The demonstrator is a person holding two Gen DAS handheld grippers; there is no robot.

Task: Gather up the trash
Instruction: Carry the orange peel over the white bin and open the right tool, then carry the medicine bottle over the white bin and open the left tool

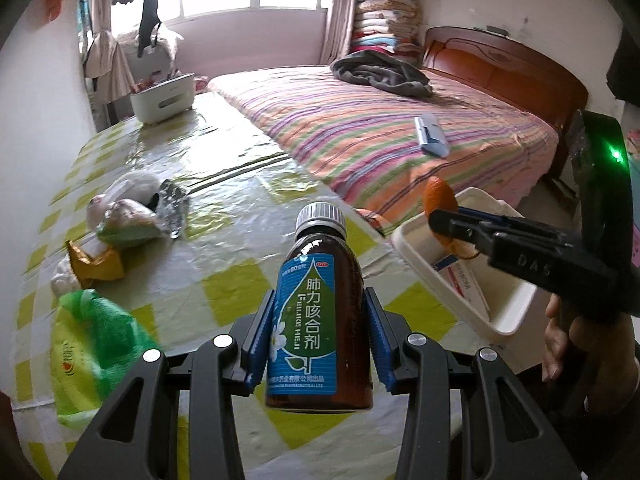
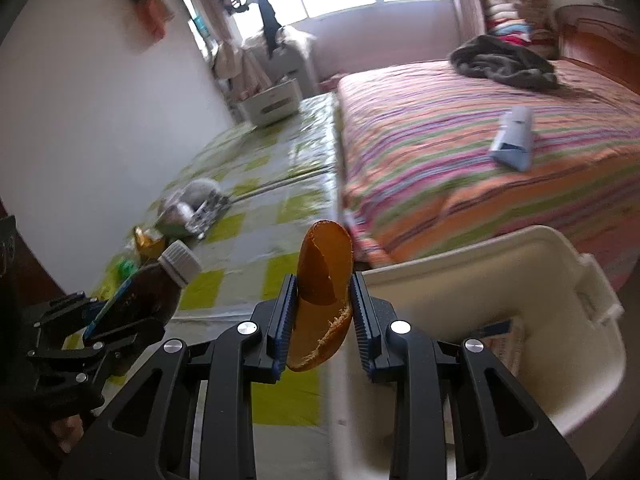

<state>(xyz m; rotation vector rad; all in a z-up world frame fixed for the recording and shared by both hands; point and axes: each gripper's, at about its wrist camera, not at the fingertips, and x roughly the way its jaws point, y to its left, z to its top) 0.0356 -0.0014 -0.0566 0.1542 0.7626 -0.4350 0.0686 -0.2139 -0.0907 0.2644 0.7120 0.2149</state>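
Your left gripper [image 1: 320, 344] clamps one bottle [image 1: 318, 320]; your right gripper [image 2: 322, 320] pinches one peel [image 2: 324, 296] beside one bin [image 2: 560, 304].

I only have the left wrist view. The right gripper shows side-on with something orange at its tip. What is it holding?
Observer: The right gripper is shut on a piece of orange peel, curled, with its pale inner side showing at the lower edge.
Operator: Is it over the bin?
Observer: Not squarely. The white bin lies to the right of the peel; the checked table lies ahead.
Operator: And my bottle?
Observer: The left gripper is shut on the brown bottle, which leans here, white cap up and to the right.
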